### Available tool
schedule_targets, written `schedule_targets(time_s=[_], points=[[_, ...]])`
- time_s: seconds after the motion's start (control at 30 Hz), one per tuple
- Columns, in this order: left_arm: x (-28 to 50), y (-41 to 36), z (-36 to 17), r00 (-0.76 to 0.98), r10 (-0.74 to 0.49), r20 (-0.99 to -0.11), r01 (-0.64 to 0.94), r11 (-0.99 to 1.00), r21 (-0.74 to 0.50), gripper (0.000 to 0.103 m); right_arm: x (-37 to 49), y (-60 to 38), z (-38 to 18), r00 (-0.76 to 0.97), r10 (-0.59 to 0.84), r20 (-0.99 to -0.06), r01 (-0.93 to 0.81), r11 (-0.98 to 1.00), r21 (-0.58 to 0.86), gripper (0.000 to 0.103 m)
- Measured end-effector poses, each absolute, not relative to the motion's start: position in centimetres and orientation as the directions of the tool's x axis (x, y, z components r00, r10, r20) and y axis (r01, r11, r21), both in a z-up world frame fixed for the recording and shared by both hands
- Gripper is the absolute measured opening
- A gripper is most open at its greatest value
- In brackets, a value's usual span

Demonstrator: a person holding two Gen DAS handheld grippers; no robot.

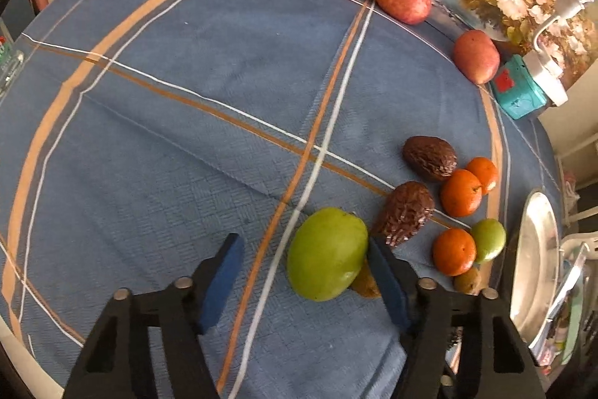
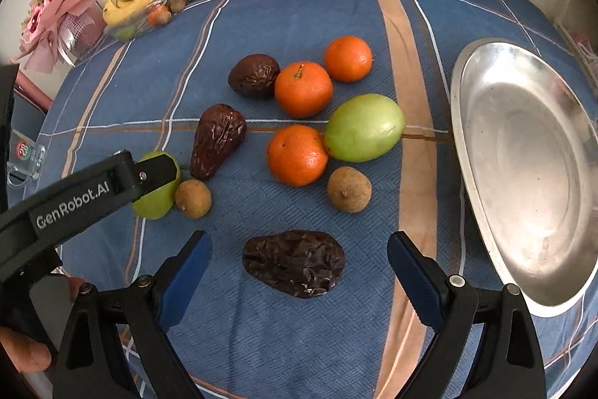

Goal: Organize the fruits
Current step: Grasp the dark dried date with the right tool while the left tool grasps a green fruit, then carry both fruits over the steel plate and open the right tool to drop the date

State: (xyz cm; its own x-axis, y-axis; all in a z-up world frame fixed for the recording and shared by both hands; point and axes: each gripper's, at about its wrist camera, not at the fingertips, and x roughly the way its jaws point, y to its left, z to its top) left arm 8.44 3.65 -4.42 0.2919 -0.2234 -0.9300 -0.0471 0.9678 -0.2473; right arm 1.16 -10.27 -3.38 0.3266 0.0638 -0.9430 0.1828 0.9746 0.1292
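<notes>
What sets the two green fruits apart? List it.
The green fruit by the left gripper sits between the open fingers, at the cluster's edge beside a brown fruit. The other green fruit lies free, touching an orange, nearer the metal plate. Both are smooth, oval and on the cloth.

Black plastic left gripper (image 1: 304, 272) with blue finger pads (image 1: 222, 277), silver rivets, matching right gripper (image 2: 299, 277), white GenRobot.AI lettering (image 2: 73, 206), bare thumb (image 2: 22, 352)
</notes>
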Motion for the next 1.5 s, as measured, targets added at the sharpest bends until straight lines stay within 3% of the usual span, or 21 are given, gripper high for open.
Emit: schedule_targets(time_s=[0.07,0.13,0.53,1.2,1.5], points=[[8.4,3.4,-4.2,0.289,-0.251,-0.924,-0.035,0.962,-0.273,0.051,1.3,-9.9,-3.5,0.324,0.064,-0.944,0.176,0.976,0.126,0.089],[8.4,3.1,-4.0,0.286,-0.27,-0.919,-0.023,0.957,-0.289,0.045,1.6,-9.5,-3.6,0.321,0.061,-0.945,0.172,0.978,0.121,0.086],[8.0,4.2,-3.8,0.291,-0.232,-0.928,-0.077,0.961,-0.265,0.045,1.1,-9.2,-3.3,0.317,0.064,-0.946,0.156,0.981,0.119,0.059],[6.6,5.6,-2.3,0.341,-0.183,-0.922,-0.138,0.96,-0.242,0.045,0.0,-11.5,1.1,0.43,0.092,-0.898,0.192,0.963,0.19,0.058],[6.7,1.6,0.0,0.371,-0.213,-0.904,-0.031,0.97,-0.242,0.045,0.4,-15.7,2.4,0.463,0.012,-0.886,0.297,0.94,0.168,0.058]])
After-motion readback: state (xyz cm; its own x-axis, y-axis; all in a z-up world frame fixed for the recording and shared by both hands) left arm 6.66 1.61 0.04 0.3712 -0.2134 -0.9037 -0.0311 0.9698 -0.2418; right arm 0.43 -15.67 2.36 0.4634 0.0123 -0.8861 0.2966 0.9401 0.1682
